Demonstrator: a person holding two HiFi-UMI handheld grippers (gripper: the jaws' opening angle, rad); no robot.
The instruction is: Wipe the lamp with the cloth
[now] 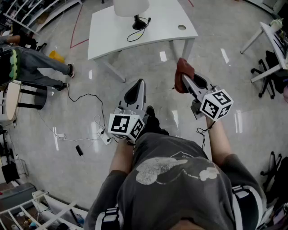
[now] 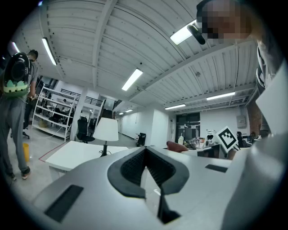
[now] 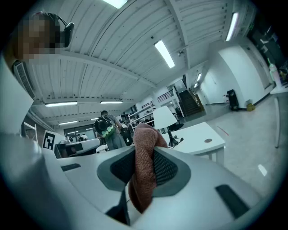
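A white-shaded lamp point(image 1: 131, 8) with a black base stands on a white table point(image 1: 162, 27) ahead of me; it also shows as the lamp point(image 2: 106, 130) and lamp point(image 3: 163, 117) in the gripper views. A reddish-brown cloth point(image 1: 183, 74) is pinched in my right gripper point(image 1: 185, 81), cloth point(image 3: 145, 166) filling its shut jaws. My left gripper point(image 1: 136, 92) is held low over the floor, short of the table, its jaws shut with nothing between them point(image 2: 146, 164).
A black cable point(image 1: 135, 35) trails from the lamp base across the table. A person point(image 1: 31, 65) stands at the left by a stool. Wires and a power strip point(image 1: 101, 132) lie on the floor. Office chairs point(image 1: 270, 72) and another desk stand at the right.
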